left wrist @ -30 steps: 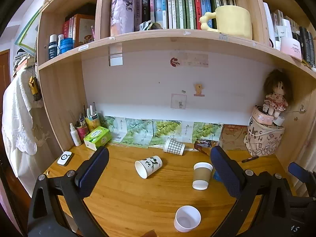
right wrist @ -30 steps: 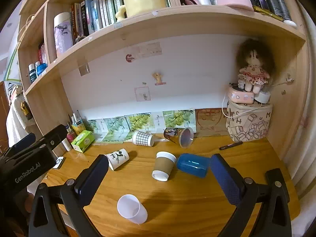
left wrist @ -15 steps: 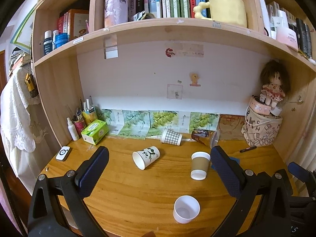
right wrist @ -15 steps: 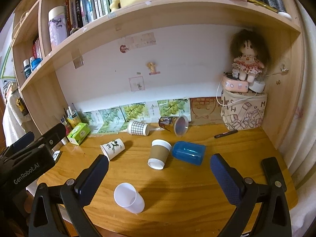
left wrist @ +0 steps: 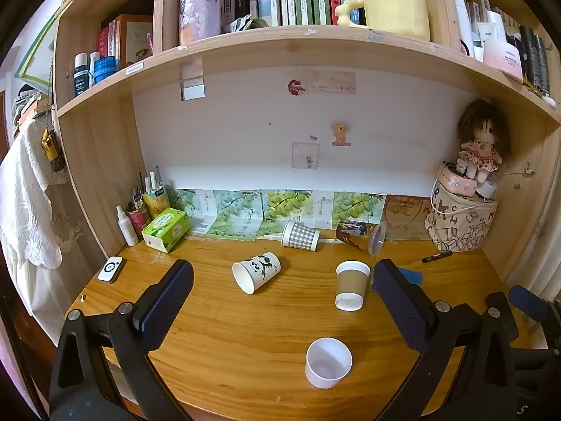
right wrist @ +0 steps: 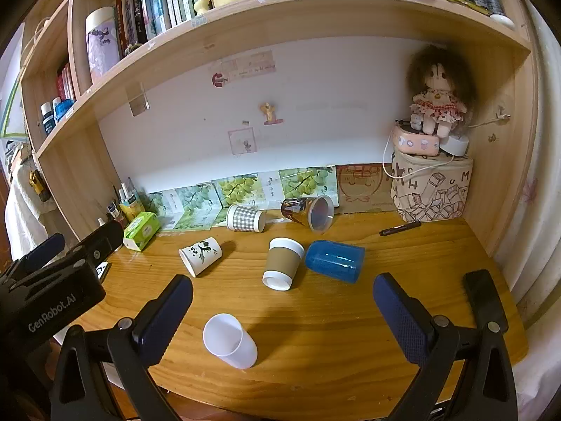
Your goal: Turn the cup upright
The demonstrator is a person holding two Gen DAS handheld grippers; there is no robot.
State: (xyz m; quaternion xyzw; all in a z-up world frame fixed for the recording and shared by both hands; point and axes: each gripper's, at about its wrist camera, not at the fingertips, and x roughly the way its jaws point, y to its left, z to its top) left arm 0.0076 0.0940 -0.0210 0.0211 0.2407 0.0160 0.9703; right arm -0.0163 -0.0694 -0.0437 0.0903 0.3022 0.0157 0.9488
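Note:
Several cups are on the wooden desk. A white plastic cup stands upright at the front; it also shows in the right wrist view. A brown sleeved cup stands upside down. A panda cup, a checked cup, a dark printed cup and a blue cup lie on their sides. My left gripper and right gripper are open, empty, held above the desk's front.
A green tissue box, a pen holder and a white remote sit at the left. A patterned bag with a doll stands at the back right, a black pen beside it. Shelves overhang the desk.
Both grippers have pulled back and risen slightly, so the cups sit a little farther away in view. No cup has moved. Both grippers stay open.

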